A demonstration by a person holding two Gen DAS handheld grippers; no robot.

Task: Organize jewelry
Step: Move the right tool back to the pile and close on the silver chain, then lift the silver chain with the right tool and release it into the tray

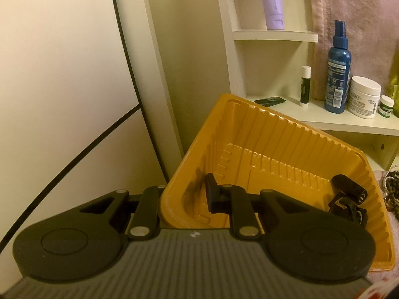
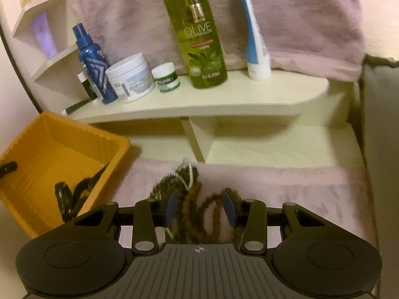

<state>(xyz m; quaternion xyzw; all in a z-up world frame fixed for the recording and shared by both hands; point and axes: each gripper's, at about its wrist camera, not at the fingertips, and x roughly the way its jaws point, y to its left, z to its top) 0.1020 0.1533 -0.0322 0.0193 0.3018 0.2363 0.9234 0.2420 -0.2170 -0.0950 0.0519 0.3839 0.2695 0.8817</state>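
Note:
A yellow ribbed plastic tray (image 1: 286, 134) stands on a pink cloth; it also shows in the right wrist view (image 2: 30, 134). Black jewelry pieces (image 1: 349, 199) lie in its corner, also seen from the right wrist (image 2: 72, 196). My left gripper (image 1: 184, 196) straddles the tray's near-left wall, one finger (image 1: 212, 194) inside and the other outside, apparently shut on the wall. My right gripper (image 2: 202, 206) is open and lowered over a heap of brown bead strands (image 2: 199, 211) with a white bead chain (image 2: 184, 174), on the cloth right of the tray. The beads lie between its fingers.
A cream shelf (image 2: 224, 99) behind holds a blue spray bottle (image 2: 94, 62), white jars (image 2: 132, 77), a green olive bottle (image 2: 197, 35) and a blue-white tube (image 2: 256, 39). A purple tube (image 1: 271, 0) stands on a higher shelf. A wall (image 1: 62, 74) is to the left.

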